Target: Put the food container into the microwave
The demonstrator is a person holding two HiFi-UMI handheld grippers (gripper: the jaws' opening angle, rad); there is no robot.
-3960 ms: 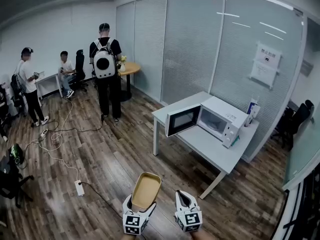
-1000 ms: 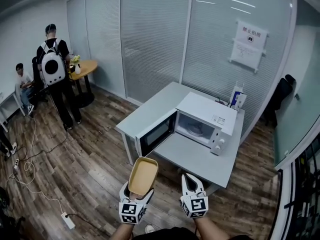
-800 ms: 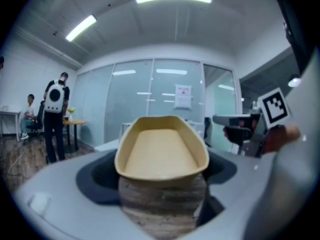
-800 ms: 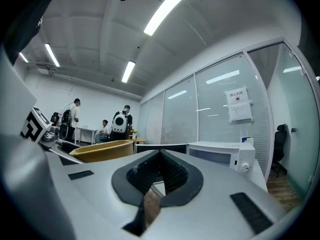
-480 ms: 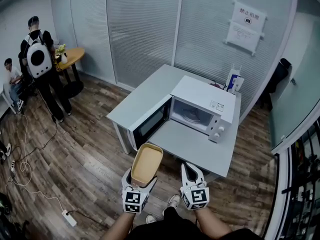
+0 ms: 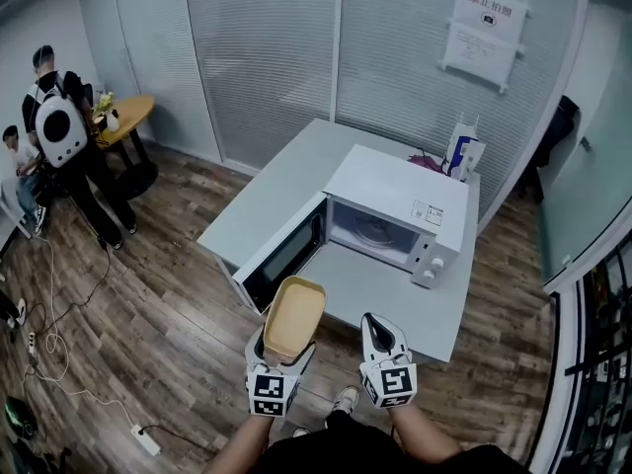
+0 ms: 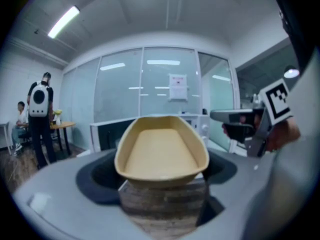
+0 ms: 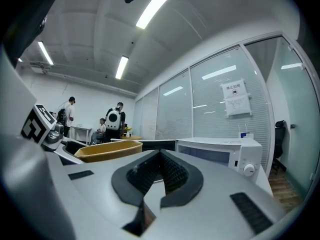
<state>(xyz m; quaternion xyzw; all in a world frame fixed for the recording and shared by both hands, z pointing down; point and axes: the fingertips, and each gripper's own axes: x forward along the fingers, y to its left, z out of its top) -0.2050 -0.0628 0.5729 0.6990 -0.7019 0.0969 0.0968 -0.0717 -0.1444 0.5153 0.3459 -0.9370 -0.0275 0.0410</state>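
Your left gripper (image 6: pixel 280 355) clamps the near end of the tan food container (image 6: pixel 293 317), held in the air just short of the microwave (image 6: pixel 395 197) and its open door (image 6: pixel 283 253). Your right gripper (image 6: pixel 376 326), jaws together and empty, hangs equally short of the microwave.

Blue-white carton (image 6: pixel 460 156) on white table (image 6: pixel 286 181) (far edge); backpack-wearing person (image 6: pixel 57 131) beside round wooden table (image 6: pixel 129 113); notice (image 6: pixel 484 20) on glass wall (image 6: pixel 267 47).

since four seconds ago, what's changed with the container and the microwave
Both grippers were carried up to the table: the microwave, far off before, now sits just ahead of them. Nothing was picked up or released. The left gripper still clamps the food container, the right gripper stays shut and empty, and the microwave door stays open.
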